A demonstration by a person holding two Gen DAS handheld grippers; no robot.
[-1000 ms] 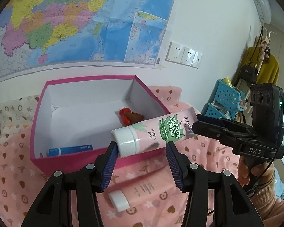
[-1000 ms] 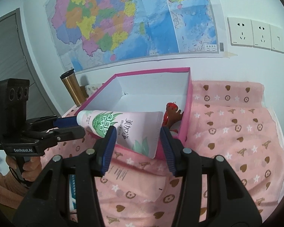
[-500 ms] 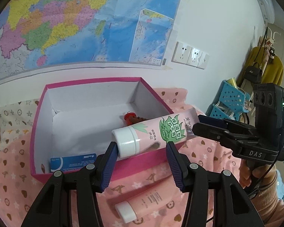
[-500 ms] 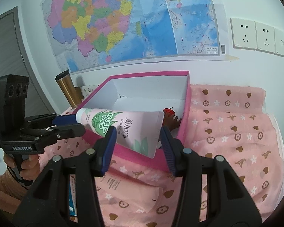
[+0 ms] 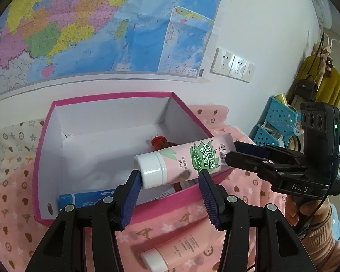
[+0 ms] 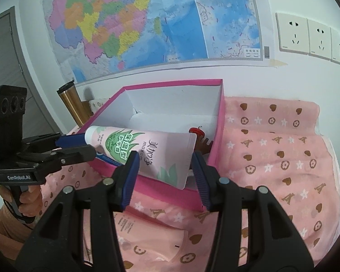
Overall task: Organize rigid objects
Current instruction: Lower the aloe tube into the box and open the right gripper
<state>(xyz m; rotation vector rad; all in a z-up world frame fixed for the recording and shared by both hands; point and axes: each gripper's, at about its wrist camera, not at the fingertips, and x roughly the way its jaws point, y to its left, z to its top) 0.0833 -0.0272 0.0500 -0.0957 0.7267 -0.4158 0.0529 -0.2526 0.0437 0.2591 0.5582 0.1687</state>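
Note:
A pink hand-cream tube [image 5: 181,161] with green leaf print and a white cap hangs level over the front edge of the open pink box [image 5: 45,147]. My left gripper [image 5: 168,176] is shut on its cap end. My right gripper [image 6: 164,161] is shut on its flat crimped end [image 6: 165,156]. Each gripper shows in the other's view: the right gripper [image 5: 238,154] and the left gripper [image 6: 79,145]. Inside the box lie a blue carton [image 5: 86,198] and a red and brown toy [image 6: 198,133]. A second pink tube [image 5: 170,251] lies on the cloth in front of the box.
The box stands on a pink patterned cloth [image 6: 272,158] against a white wall with a map [image 5: 102,22] and sockets [image 6: 306,36]. A gold thermos [image 6: 72,104] stands left of the box. Blue baskets [image 5: 276,122] sit at the far right.
Both grippers have carried the tube forward, from in front of the box's near wall to over it. The grip on each end is the same.

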